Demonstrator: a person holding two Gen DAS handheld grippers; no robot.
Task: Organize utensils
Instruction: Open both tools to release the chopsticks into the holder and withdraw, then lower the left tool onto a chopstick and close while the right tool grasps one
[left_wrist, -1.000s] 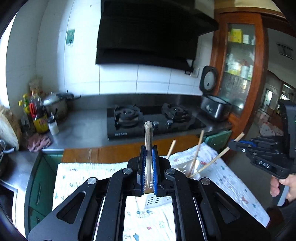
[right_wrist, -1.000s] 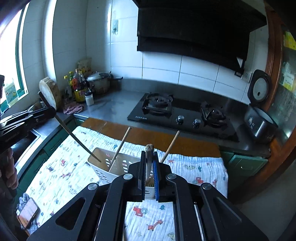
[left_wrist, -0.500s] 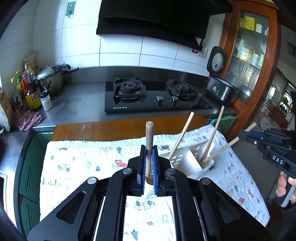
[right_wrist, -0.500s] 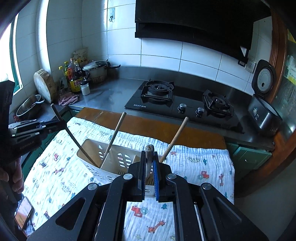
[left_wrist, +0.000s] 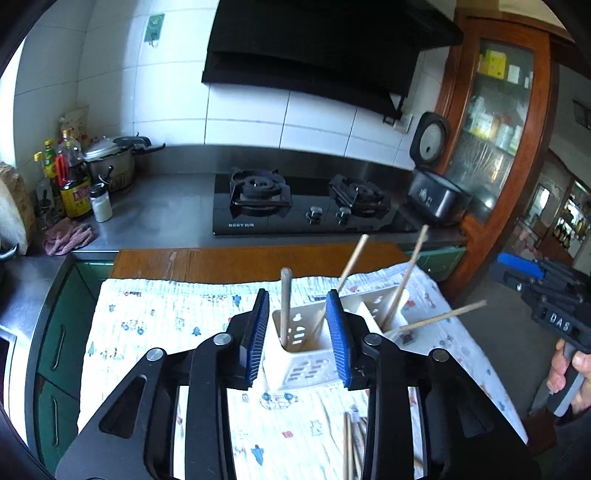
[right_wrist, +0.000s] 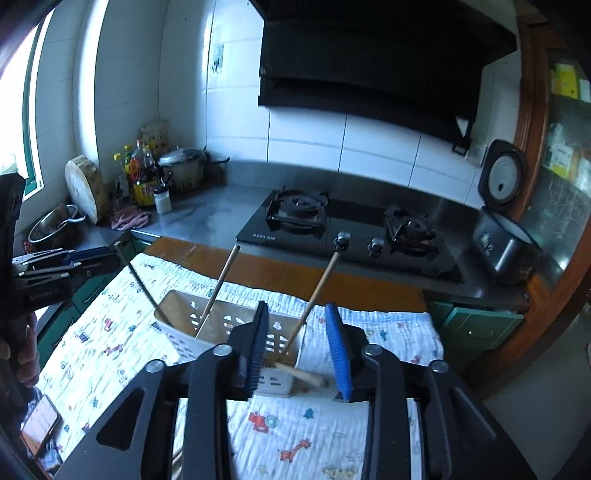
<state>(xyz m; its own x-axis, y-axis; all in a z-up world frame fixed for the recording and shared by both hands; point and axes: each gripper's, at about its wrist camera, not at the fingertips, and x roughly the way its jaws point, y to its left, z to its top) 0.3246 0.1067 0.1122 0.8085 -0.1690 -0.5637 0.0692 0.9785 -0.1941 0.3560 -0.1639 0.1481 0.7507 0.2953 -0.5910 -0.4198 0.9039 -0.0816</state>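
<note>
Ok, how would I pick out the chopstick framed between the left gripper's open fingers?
On the printed cloth in front of the gas stove stands a white perforated holder. In the left wrist view, the chopstick sits in the holder's end compartment nearest the camera. It stands almost upright, while the other chopsticks lean well over to the right.

White plastic caddy (left_wrist: 303, 363), perforated, smooth. Wooden chopsticks (left_wrist: 400, 286), matt. Quilted printed cloth (left_wrist: 155, 325) over wood surface (left_wrist: 221, 264). Stainless counter (right_wrist: 218, 218), glossy black hob (right_wrist: 351, 236).
</note>
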